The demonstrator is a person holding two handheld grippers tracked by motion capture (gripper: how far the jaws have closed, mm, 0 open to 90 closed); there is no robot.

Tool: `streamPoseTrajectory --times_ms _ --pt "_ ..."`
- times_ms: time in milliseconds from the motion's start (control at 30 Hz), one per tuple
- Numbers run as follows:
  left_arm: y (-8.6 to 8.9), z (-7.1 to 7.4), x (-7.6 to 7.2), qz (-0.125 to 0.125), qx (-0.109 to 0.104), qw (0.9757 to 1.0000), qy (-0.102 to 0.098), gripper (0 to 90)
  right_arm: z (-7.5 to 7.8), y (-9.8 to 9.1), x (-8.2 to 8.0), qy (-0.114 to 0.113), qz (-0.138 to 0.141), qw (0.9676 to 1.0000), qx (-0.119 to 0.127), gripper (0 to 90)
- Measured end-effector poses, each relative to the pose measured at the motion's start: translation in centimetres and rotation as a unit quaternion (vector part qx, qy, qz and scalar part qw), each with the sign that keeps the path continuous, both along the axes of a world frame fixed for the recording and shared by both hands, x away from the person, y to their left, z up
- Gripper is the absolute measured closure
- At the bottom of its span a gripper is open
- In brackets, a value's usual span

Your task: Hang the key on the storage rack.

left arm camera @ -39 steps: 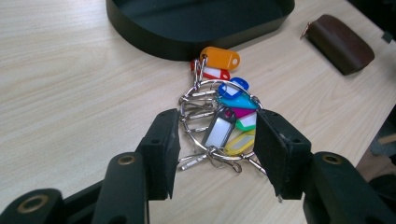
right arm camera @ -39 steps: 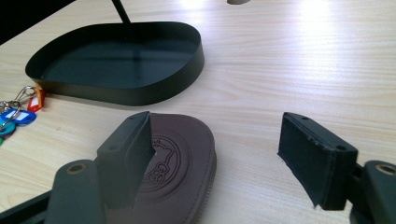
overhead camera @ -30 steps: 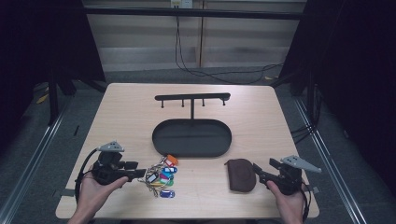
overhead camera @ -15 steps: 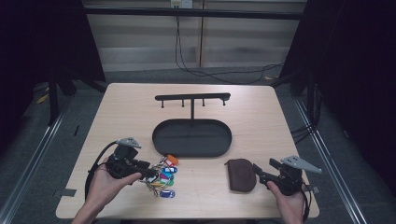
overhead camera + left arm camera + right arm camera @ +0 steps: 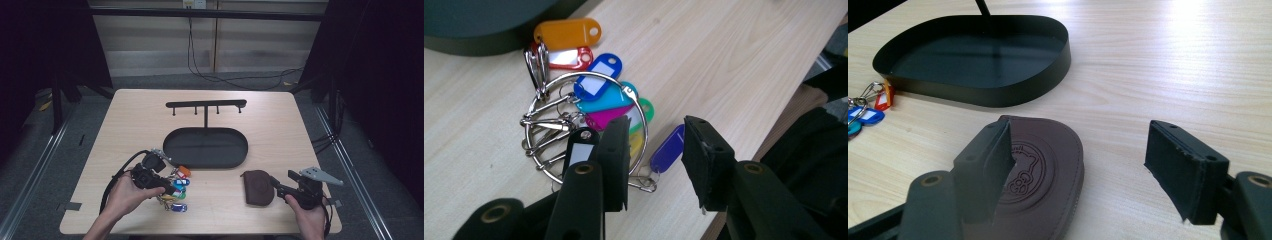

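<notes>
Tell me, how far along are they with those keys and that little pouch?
Nothing looks done: the black tray holds nothing. In hand: the left gripper has just been closing around the key ring with coloured tags, without pinching it yet. The right gripper is open, one jaw over the brown pouch. Gripping and lifting both are left.

Lab rig, bare table, dark curtains, floor cables

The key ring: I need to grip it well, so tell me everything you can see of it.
The key ring is a large silvery metal hoop lying flat on the wooden table, just in front of the black oval tray. It carries plastic tags in orange, red, blue, teal, magenta, green, purple and black, plus small metal clips. The left gripper has just been closing, its jaws straddling the hoop's near edge, not yet pinching.
</notes>
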State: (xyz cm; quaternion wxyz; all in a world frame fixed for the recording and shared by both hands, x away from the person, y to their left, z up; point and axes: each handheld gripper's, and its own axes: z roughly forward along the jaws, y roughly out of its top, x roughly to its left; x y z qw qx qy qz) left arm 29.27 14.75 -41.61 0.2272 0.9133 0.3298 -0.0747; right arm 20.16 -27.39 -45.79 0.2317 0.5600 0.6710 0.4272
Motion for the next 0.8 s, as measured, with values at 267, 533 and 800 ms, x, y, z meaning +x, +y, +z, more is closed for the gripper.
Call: streamPoseTrajectory --times_ms 267,533,800 --pt "-1.6 -1.5 0.7 -0.023 0.044 0.9981 0.035 72.1 0.0 0.2 0.1 0.002 0.001 1.0 -0.005 27.0" --pt "-2.9 -2.5 1.4 -0.044 0.085 0.9941 0.051 76.1 -0.1 0.1 0.1 0.004 0.001 1.0 -0.007 27.0" --pt "-4.5 -3.4 1.8 -0.055 0.108 0.9899 0.073 78.6 0.0 0.1 0.0 0.003 0.0 1.0 -0.007 27.1"
